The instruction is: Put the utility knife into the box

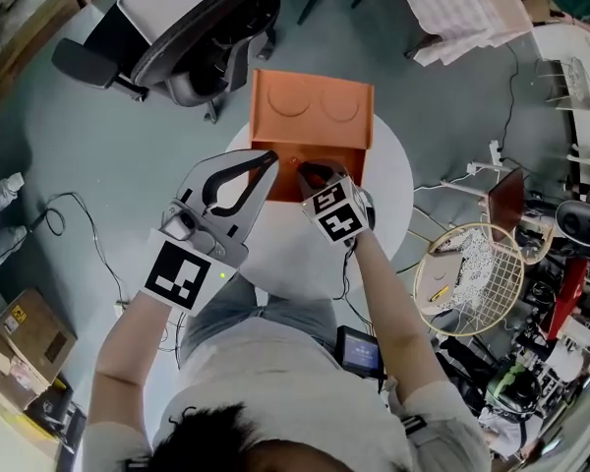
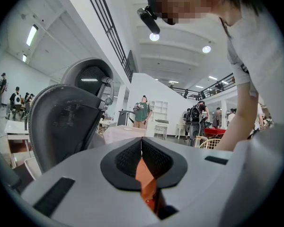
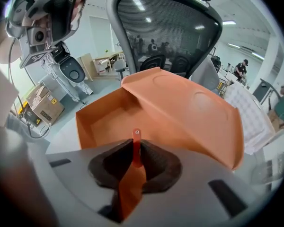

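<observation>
We see a round white table with a black mesh office chair just beyond its far edge. An orange box sits at the table's far side, with its lid tilted back and its tray open toward the person.

The left gripper hangs just beside the tray's near left corner. Its jaws meet tip to tip and grip nothing. An orange surface shows through the gap below its pads. We cannot tell whether this surface is the box or the knife.

The right gripper sits at the tray's near edge. Its jaws are clamped on the orange utility knife. The knife's narrow end, which has a small hole, projects past the fingertips above the open tray.
</observation>
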Tool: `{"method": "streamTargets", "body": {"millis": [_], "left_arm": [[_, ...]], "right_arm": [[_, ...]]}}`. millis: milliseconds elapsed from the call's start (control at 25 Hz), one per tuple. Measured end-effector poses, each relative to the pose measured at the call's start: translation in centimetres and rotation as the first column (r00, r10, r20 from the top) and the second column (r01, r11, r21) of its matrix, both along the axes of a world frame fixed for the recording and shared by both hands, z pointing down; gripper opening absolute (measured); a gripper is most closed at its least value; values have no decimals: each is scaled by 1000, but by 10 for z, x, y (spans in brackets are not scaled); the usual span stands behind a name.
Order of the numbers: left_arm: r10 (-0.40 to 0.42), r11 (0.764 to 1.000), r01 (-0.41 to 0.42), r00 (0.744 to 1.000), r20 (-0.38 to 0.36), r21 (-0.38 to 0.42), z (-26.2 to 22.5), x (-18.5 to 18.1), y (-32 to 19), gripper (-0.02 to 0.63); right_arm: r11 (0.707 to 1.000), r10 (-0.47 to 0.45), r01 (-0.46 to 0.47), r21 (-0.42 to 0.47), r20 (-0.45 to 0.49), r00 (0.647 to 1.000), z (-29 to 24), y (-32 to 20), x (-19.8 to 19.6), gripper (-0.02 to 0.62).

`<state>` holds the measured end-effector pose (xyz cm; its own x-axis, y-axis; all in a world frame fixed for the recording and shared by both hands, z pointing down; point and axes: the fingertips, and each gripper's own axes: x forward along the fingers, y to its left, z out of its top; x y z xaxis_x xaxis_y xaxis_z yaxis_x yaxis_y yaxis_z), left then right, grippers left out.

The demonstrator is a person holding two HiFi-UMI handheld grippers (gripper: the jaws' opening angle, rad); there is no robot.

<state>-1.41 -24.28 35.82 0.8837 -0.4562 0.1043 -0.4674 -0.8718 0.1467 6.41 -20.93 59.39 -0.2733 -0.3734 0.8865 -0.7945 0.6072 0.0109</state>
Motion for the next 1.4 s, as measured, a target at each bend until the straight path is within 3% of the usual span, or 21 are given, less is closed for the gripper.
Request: {"method": "streamTargets", "body": {"millis": [480, 960, 1400], "left_arm": [[-39, 999, 39, 999, -7, -20, 5, -7, -4, 11], [-57, 998, 57, 998, -13, -25, 5, -10, -5, 11], [-77, 997, 77, 997, -24, -4, -7, -4, 12, 11]], "right_arm": [[996, -26, 24, -80, -32, 999, 18, 6, -1, 58], [998, 8, -9, -69, -17, 1000, 18, 3, 0, 64], [998, 36, -34, -46, 55, 998, 7, 12, 1, 72]]}}
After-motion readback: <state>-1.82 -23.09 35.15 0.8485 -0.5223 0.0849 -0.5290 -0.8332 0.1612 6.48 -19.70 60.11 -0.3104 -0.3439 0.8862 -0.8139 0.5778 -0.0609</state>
